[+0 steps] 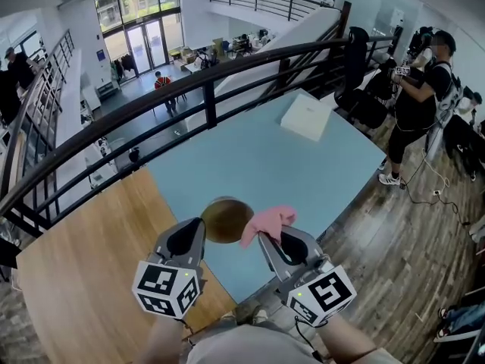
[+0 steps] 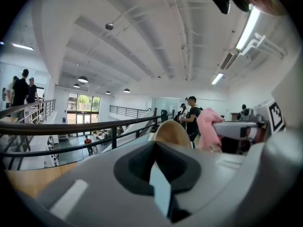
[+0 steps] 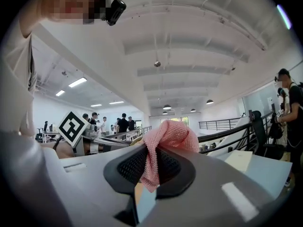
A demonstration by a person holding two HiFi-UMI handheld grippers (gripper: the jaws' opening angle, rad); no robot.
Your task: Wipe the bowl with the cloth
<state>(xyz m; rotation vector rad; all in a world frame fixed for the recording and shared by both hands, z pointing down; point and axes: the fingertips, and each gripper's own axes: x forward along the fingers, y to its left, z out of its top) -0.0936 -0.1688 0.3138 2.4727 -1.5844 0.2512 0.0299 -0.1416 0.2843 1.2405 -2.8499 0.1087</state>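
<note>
With my left gripper (image 1: 198, 230) clamped on the rim of the bowl (image 1: 226, 218) above the table (image 1: 265, 158) and my right gripper (image 1: 267, 240) pinching the cloth (image 1: 267, 221) just beside it, excessive wiping pressure could lever the bowl loose.

A round brown bowl (image 1: 227, 219) is held up in the air, a bunched pink cloth (image 1: 267, 222) just beside its right side.

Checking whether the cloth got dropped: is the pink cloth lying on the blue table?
No: the pink cloth is pinched between the jaws of the right gripper, up above the blue table.
</note>
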